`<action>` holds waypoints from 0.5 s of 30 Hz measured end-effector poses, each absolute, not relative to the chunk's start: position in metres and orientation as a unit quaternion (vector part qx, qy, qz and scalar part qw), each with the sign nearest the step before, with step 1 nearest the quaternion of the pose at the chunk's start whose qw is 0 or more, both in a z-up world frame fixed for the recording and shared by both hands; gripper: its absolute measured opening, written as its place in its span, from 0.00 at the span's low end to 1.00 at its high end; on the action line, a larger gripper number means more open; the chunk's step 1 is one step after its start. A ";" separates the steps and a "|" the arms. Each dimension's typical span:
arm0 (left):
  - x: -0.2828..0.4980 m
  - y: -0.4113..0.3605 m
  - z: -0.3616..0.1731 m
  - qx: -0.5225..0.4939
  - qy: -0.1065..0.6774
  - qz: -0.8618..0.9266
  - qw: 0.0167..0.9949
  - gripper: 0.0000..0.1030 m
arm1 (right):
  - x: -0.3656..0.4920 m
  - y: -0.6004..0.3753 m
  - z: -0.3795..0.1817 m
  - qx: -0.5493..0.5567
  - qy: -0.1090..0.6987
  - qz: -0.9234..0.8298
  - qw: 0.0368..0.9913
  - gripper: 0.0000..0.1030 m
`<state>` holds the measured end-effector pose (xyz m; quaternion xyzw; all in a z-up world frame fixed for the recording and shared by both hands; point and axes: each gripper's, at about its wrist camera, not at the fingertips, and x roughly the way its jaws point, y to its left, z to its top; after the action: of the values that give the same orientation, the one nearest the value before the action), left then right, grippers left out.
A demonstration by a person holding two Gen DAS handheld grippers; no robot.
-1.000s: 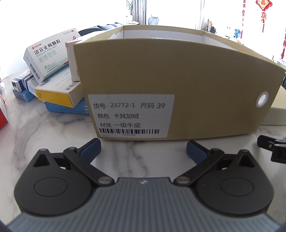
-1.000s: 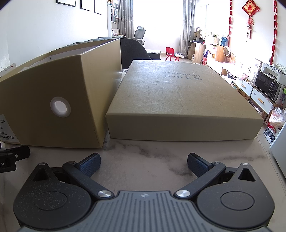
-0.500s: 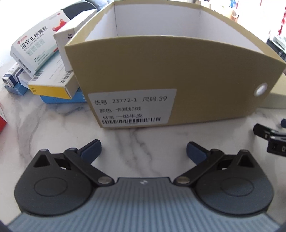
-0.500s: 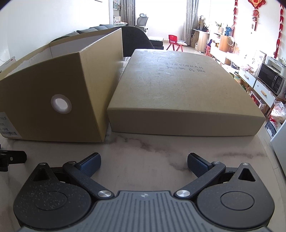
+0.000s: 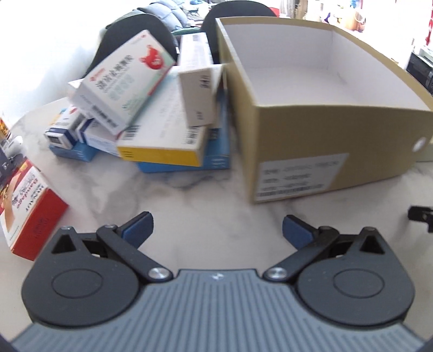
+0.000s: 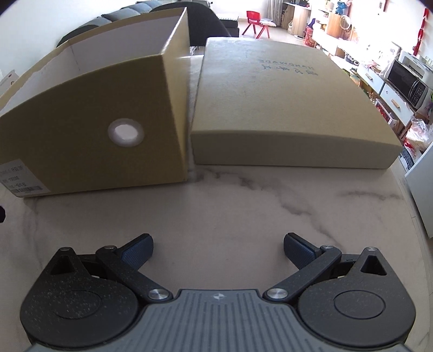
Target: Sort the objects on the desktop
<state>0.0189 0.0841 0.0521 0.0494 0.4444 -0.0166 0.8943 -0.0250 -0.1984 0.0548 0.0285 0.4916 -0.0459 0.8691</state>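
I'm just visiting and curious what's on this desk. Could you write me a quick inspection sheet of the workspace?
Surface: marble-patterned tabletop, white with grey veins.
Job's things: open shoe box, nothing seen inside; its lid lies to its right; pile of medicine boxes to its left.
Clutter: red box at the left edge.
Grippers: left gripper and right gripper both open, holding nothing.
Cables: nothing seen.
Surroundings: living room with sofa, red child's chair, microwave.
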 end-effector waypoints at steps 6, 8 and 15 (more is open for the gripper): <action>0.041 0.119 0.050 0.030 0.435 0.003 0.900 1.00 | -0.025 -0.174 0.065 0.031 0.502 -0.036 0.864 1.00; 0.049 0.127 0.050 0.028 0.429 0.005 0.903 1.00 | -0.025 -0.168 0.067 0.034 0.511 -0.034 0.858 1.00; 0.075 0.142 0.050 0.027 0.410 -0.012 0.911 1.00 | -0.029 -0.143 0.068 0.025 0.526 -0.019 0.850 1.00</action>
<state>0.0747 0.1419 0.0499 0.0266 0.4105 -0.0121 0.9114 -0.0293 -0.1431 0.0682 0.0249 0.5262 -0.0186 0.8498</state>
